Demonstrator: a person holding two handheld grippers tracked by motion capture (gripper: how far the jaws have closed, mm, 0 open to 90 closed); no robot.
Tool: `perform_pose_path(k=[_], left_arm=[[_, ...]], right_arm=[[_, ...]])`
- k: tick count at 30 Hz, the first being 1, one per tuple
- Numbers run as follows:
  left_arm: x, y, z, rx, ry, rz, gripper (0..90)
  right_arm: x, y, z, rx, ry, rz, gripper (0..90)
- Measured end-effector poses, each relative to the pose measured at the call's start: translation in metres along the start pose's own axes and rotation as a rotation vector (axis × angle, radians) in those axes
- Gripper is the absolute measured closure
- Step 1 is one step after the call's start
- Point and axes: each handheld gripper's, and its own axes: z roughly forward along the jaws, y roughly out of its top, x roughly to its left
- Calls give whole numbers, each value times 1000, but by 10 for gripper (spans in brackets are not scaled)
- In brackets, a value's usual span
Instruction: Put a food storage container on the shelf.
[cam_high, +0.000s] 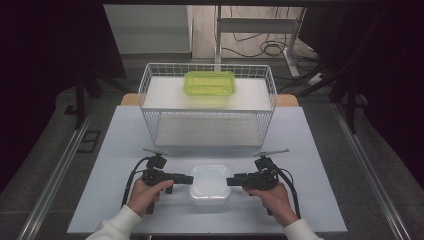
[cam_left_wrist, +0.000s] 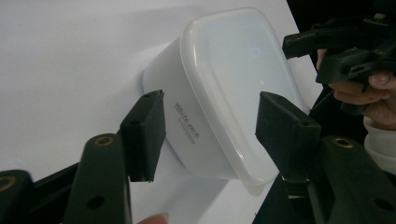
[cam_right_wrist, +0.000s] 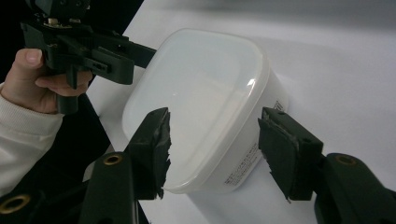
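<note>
Both grippers bracket a lidded white box at the near middle of the bench.

The white box (cam_high: 210, 186) sits on the bench (cam_high: 115, 150) in front of the wire rack (cam_high: 150, 82), whose top shelf carries a green tub (cam_high: 210, 82). The left gripper (cam_high: 189, 179) and right gripper (cam_high: 230, 181) come in level from opposite ends, probably so the box can be lifted evenly between them. Each gripper's jaws stand partly open, one above the lid and one below the rim, with no pad pressing yet. Small dark lettering (cam_left_wrist: 186, 122) runs along the box's side, too fine to read for certain.
</note>
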Motion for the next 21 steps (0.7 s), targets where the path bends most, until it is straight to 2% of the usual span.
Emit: perform_pose_path(k=[2, 4, 15, 21], left_arm=[[0, 0, 1, 4, -4, -4, 442], [3, -1, 1, 8, -31, -22, 476], [5, -3, 5, 23, -68, -44, 572], [6, -4, 6, 32, -91, -60, 619]], right_arm=[[-1, 0, 0, -1, 4, 5, 448], [-2, -1, 1, -3, 18, 22, 469], [-3, -3, 7, 11, 37, 38, 521], [-9, -6, 7, 1, 64, 99, 575]])
